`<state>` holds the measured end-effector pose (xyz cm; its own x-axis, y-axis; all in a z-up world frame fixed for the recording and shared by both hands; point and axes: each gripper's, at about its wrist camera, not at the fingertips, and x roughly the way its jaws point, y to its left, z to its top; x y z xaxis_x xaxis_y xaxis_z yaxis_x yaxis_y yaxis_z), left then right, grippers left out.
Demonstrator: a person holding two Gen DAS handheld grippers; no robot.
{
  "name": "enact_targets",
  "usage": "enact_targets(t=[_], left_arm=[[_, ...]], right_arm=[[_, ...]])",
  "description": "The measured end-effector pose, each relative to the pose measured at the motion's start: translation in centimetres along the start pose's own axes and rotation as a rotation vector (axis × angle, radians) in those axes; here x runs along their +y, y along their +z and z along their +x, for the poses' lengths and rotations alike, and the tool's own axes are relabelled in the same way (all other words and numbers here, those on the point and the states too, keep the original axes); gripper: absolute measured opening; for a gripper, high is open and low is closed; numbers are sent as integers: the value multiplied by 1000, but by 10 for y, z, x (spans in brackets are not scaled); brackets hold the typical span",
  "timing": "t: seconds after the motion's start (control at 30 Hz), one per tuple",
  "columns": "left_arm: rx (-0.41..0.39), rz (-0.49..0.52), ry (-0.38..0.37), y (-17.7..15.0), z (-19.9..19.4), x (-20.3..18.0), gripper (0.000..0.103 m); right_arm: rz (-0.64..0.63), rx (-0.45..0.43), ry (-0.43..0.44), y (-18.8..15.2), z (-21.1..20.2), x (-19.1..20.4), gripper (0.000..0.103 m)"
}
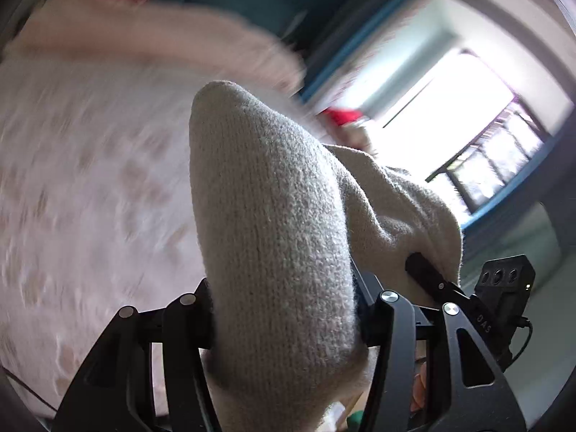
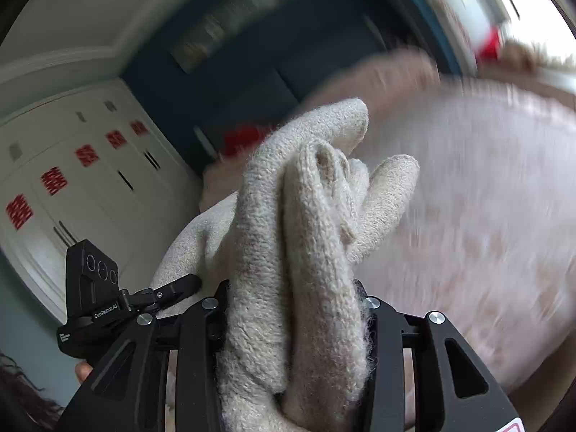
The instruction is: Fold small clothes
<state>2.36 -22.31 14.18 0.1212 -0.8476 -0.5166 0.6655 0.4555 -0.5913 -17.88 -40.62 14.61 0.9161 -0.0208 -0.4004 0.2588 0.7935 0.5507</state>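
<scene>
A beige knitted garment [image 1: 273, 198] is bunched up and held in the air above the bed. In the left wrist view my left gripper [image 1: 284, 288] is shut on a thick fold of it, and the cloth hides the fingertips. The same knit [image 2: 306, 198] fills the right wrist view, where my right gripper [image 2: 293, 288] is shut on a doubled fold that stands up between the jaws. The knit stretches sideways from one gripper to the other. Each view shows the other gripper's black body at its edge [image 1: 504, 280] [image 2: 93, 280].
Below lies a pink patterned bedspread [image 1: 90, 180] [image 2: 486, 198], blurred by motion. A bright window [image 1: 468, 108] is at the right, and a white wardrobe with red stickers [image 2: 72, 162] at the left. A red item [image 1: 342, 115] lies at the far edge of the bed. A hand [image 2: 82, 370] shows low left.
</scene>
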Motion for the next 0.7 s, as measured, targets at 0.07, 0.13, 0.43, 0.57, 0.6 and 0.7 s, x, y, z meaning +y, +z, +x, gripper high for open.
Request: enact_targets(t=[0.07, 0.13, 0.43, 0.57, 0.6, 0.7], left_arm=[[-68, 59, -42, 12, -27, -27, 53], [-152, 127, -79, 24, -63, -54, 53], [-484, 368, -51, 57, -219, -98, 56], [-555, 388, 34, 60, -264, -80, 58], [-566, 385, 60, 60, -273, -70, 58], [-587, 362, 130, 62, -287, -34, 59]], right_arm=[[-68, -92, 11, 16, -29, 26, 38], [-141, -186, 38, 32, -56, 58, 38], [-370, -407, 287, 71, -88, 174, 42], [-380, -381, 400, 75, -54, 205, 43], [-372, -360, 437, 74, -39, 213, 44], [-346, -291, 511, 69, 12, 229, 44]])
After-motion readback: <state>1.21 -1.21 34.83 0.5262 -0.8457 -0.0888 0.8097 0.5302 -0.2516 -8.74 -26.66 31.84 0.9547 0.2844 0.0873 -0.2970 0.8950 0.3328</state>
